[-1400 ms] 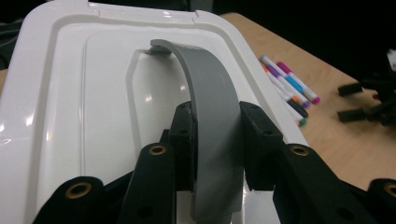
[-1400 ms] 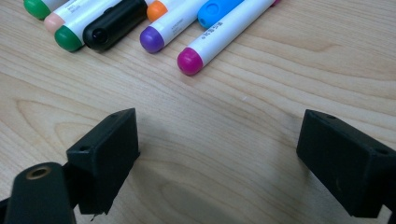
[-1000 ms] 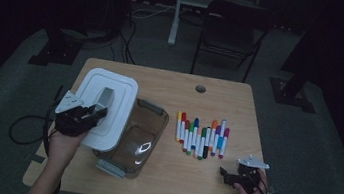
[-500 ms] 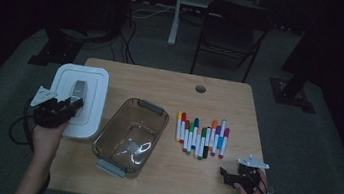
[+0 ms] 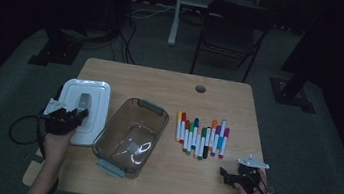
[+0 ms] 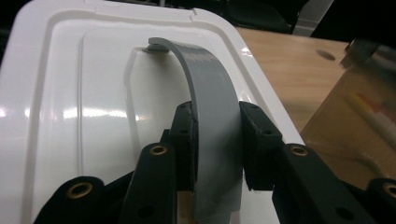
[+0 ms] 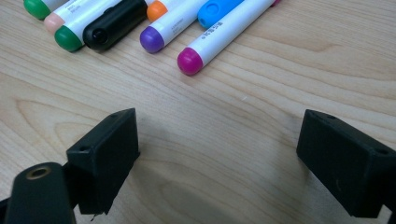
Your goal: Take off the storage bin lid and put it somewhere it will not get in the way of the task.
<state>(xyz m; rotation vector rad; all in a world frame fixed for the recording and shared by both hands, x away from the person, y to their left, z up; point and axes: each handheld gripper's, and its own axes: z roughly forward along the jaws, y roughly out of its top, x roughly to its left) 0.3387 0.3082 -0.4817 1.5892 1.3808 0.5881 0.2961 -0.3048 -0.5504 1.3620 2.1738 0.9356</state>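
Observation:
A white lid (image 5: 97, 94) lies at the table's left edge, beside a clear plastic bin (image 5: 132, 134). My left gripper (image 5: 79, 113) is shut on the lid's grey arched handle (image 6: 212, 102); in the left gripper view both pads (image 6: 184, 135) press its sides over the white lid (image 6: 79, 93). A row of several coloured markers (image 5: 201, 136) lies right of the bin. My right gripper (image 5: 229, 176) rests on the table near the front right corner, open, with bare wood between its jaws (image 7: 219, 154). The marker caps (image 7: 189, 60) lie just beyond it.
The wooden table (image 5: 161, 83) has a round cable hole (image 5: 200, 88) near its far edge. A folding chair (image 5: 235, 24) stands behind the table. The left gripper's cable (image 5: 19, 127) loops off the table's left side.
My left gripper has carried the lid left and down, off the clear bin and onto the table's left side. The right gripper has stayed in place.

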